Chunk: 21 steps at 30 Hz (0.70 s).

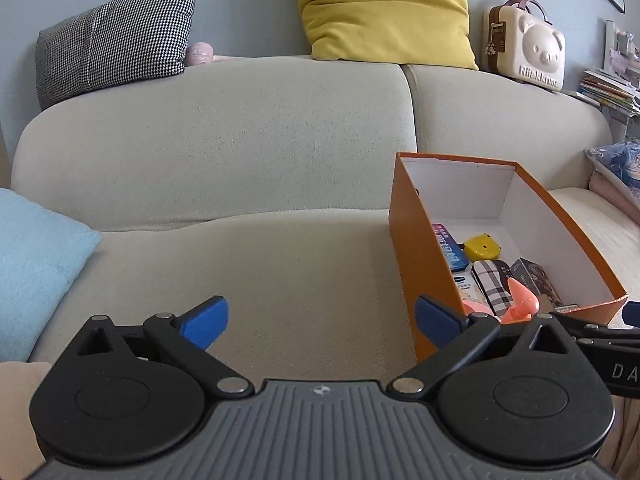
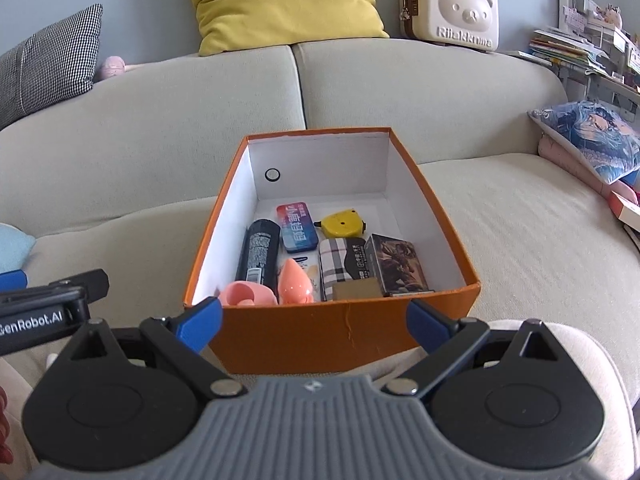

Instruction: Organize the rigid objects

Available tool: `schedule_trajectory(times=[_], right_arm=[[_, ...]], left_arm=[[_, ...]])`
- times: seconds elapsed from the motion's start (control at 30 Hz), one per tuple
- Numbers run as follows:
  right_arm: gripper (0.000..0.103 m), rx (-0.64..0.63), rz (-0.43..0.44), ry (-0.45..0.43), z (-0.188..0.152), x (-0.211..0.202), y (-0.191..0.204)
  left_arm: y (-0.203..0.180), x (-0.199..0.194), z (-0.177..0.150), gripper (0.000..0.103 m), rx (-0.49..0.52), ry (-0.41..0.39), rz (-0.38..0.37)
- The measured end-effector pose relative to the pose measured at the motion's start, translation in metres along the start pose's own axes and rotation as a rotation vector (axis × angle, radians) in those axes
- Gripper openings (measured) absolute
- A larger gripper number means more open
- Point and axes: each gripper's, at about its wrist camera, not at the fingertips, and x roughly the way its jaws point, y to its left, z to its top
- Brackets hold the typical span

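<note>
Orange cardboard: box (image 2: 344, 330) sits on the beige sofa seat (image 1: 280, 272), lid off, open side up; white inner walls stay visible, so contents can be read from above.
Box contents, left side: black cylindrical bottle (image 2: 258, 254) lies flat along the left wall, probably because it is too tall to stand under a lid.
Box contents, far middle: blue-red tin (image 2: 296, 226) and yellow tape measure (image 2: 340, 222) lie flat, side by side, near the far part of the floor.
Box contents, near side: two pink plastic pieces (image 2: 272, 290) rest against the near wall; plaid case (image 2: 338, 266) and dark printed carton (image 2: 396, 264) lie to their right, touching each other.
Far end of box: bare white floor, room left for more.
Left gripper (image 1: 320, 322): blue pads wide apart, nothing between them; it hangs over bare seat cushion, left of the box.
Right gripper (image 2: 314, 326): pads spread wide, nothing clamped; the near wall of the box lies between and beyond them, not touched as far as I can tell.
Sofa seat: no loose rigid item visible on it in either view.
Judgement: sorting looks finished or nearly so, all items seen being inside the box.
Surroundings: yellow cushion (image 2: 280, 0) and bear-faced case (image 2: 450, 6) on the sofa back, well apart from the work.
</note>
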Motion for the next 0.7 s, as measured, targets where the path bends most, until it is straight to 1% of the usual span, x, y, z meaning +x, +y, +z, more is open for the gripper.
schedule_trajectory(times=[0.33,0.7], right_arm=[[0.098,0.0,0.0,-0.002,-0.0024,-0.0036,0.0003],[0.098,0.004,-0.001,0.005,-0.002,-0.0019,0.0001]], left_arm=[[0.0019,-0.0026,0.0008,0.103,0.01,0.025,0.017],[0.0024,-0.0032,0.002,0.103,0.028,0.017,0.008]])
